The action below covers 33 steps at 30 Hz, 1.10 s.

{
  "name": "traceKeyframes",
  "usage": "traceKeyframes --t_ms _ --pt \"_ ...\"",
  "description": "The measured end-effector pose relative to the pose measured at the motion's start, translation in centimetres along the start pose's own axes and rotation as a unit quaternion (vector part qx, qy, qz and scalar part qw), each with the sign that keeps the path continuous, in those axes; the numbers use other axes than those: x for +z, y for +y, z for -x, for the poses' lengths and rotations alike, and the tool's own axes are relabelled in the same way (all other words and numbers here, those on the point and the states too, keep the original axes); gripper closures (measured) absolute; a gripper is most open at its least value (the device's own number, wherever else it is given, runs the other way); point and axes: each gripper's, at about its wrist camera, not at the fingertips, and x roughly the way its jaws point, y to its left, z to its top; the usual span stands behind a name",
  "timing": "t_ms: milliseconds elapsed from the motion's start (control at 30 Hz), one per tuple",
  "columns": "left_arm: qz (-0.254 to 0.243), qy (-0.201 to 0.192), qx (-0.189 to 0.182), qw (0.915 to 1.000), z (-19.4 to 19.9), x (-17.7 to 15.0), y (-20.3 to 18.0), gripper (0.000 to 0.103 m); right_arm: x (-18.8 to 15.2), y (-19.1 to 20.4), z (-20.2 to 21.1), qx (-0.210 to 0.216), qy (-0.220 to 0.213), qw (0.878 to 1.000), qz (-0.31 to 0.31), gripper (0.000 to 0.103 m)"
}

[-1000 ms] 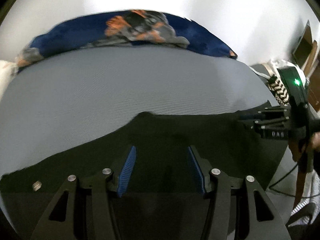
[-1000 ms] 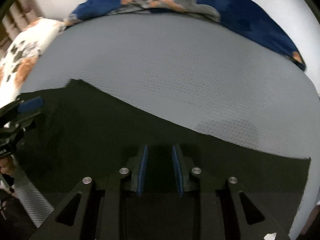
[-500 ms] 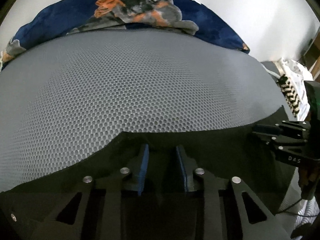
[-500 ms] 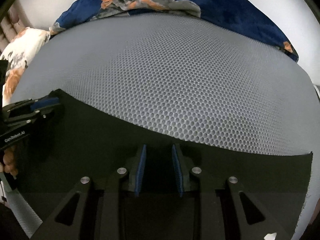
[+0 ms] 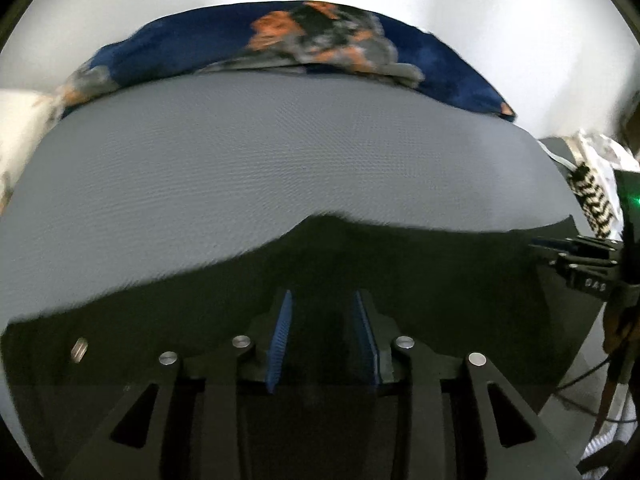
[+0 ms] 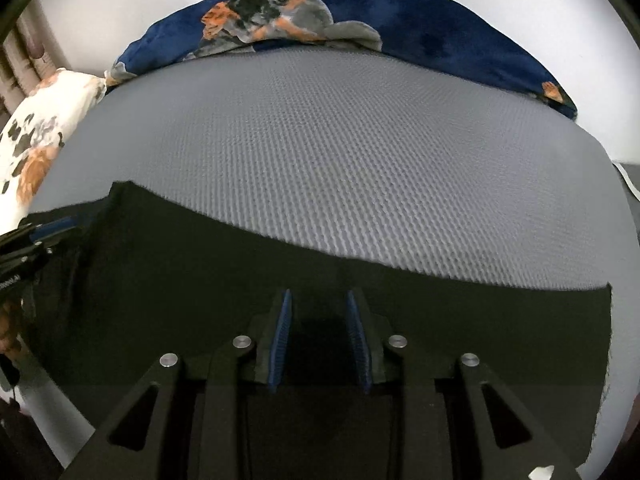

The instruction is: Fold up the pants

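The black pants (image 5: 400, 264) lie flat on a grey mesh bed surface (image 5: 240, 168), filling the near part of both views; they also show in the right wrist view (image 6: 200, 264). My left gripper (image 5: 325, 300) hovers over the pants near their far edge, jaws apart with nothing between them. My right gripper (image 6: 319, 298) is also over the pants with jaws apart and empty. The right gripper shows at the right edge of the left wrist view (image 5: 576, 252); the left one shows at the left edge of the right wrist view (image 6: 36, 236).
A dark blue blanket with an orange and grey print (image 5: 304, 48) lies along the far edge of the bed (image 6: 304, 20). A white floral pillow (image 6: 36, 140) sits at the far left. Clutter and cables (image 5: 592, 196) lie off the bed's right side.
The left gripper's jaws have opened wider and it has pulled back up from the pants' far edge. The right gripper has also lifted slightly; its jaws stay apart.
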Motion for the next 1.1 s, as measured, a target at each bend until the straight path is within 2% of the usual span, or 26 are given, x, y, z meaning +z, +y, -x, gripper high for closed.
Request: traceKeyframes --t_ms 200,300,433,700,800,867,1000,1100 --pt "0.053 0.009 0.051 0.9973 1.6 -4.0 4.6 0.069 -2.6 -3.8 0.6 -0.023 0.006 0.999 -0.030 0.071" --pt "0.073 -0.003 0.046 0.9963 1.9 -5.2 6.4 0.069 -4.0 -6.8 0.7 -0.052 0.011 0.997 -0.049 0.071" --pt "0.098 -0.005 0.046 0.9941 2.0 -5.4 7.1 0.069 -5.7 -11.8 1.7 -0.079 0.005 0.993 -0.086 0.072" --pt "0.091 0.008 0.086 0.9921 2.1 -5.0 5.8 0.067 -7.7 -21.3 3.7 -0.131 0.016 0.981 -0.143 0.066" --pt "0.089 0.007 0.092 0.9917 2.5 -4.9 4.8 0.062 -7.9 -24.5 4.5 -0.103 0.021 0.980 -0.166 0.066" --pt "0.082 0.006 0.086 0.9930 2.7 -4.8 3.9 0.060 -8.5 -27.0 5.0 -0.038 0.024 0.978 -0.204 0.066" --pt "0.068 0.007 0.070 0.9952 2.9 -4.3 1.7 0.056 -10.0 -31.6 5.1 0.069 0.034 0.959 -0.273 0.064" --pt "0.056 0.012 0.054 0.9969 2.5 -3.7 0.0 0.054 -11.3 -33.5 4.6 0.126 0.044 0.944 -0.301 0.066"
